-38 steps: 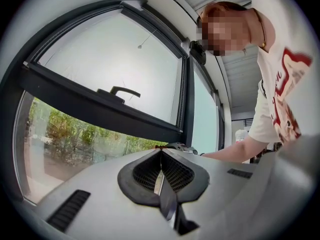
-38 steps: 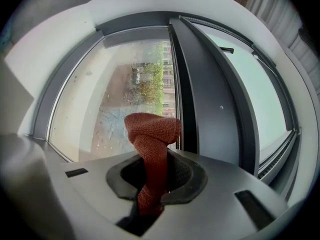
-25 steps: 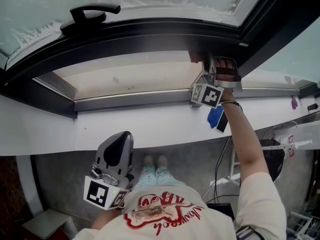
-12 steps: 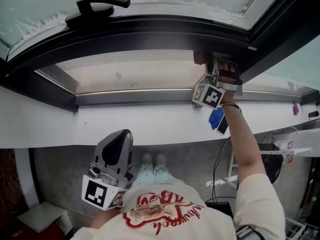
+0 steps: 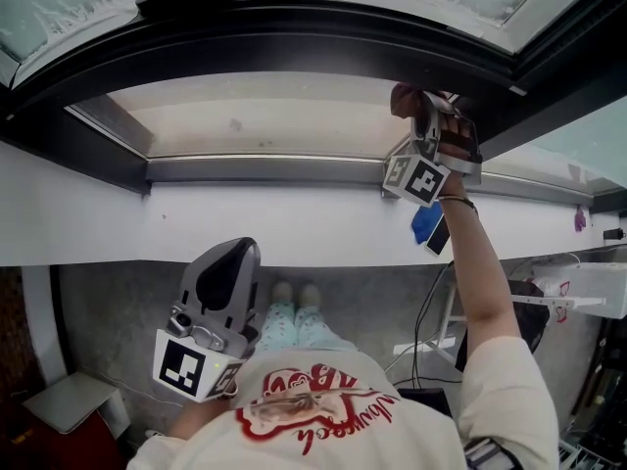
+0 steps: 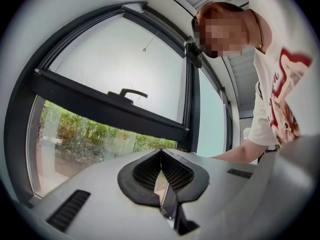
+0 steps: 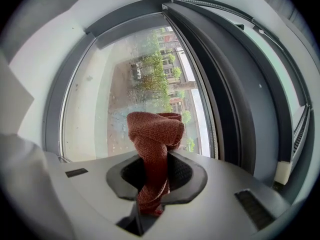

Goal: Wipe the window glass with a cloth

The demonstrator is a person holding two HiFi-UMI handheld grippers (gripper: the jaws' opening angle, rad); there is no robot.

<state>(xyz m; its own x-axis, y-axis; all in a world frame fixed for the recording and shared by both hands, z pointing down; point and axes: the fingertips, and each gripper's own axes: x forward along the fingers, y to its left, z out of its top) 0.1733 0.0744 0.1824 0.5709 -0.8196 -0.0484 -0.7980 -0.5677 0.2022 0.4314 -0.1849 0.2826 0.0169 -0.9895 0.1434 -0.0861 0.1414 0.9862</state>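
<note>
Cloth (image 7: pixel 152 134) (rust-red, knitted texture) is clamped between the jaws of the right gripper (image 7: pixel 154 166). The jaws are closed onto its lower part, and the free end is bunched up above the tips.

In the head view the right gripper is seen in the upper right of the frame, held high on an outstretched arm. The cloth end is placed at the top right corner of the lower window glass (image 5: pixel 265 116), just beside the dark window frame (image 5: pixel 294 52). Contact between cloth and glass cannot be confirmed from either view. In the right gripper view the pane is seen speckled around the cloth, with trees and buildings visible through it.

Left gripper (image 5: pixel 238 255) is held low in the lower left of the head view, near the person's torso and well apart from the glass. Its jaws are pressed together with nothing between them — read from the left gripper view. A black window handle (image 6: pixel 127 94) is seen on the horizontal frame bar, centre-left of that view.

A white sill (image 5: pixel 245 233) is seen across the middle of the head view, below the glass. A blue object (image 5: pixel 423 225) is seen at the sill edge, just beneath the right wrist — what it is cannot be told.
</note>
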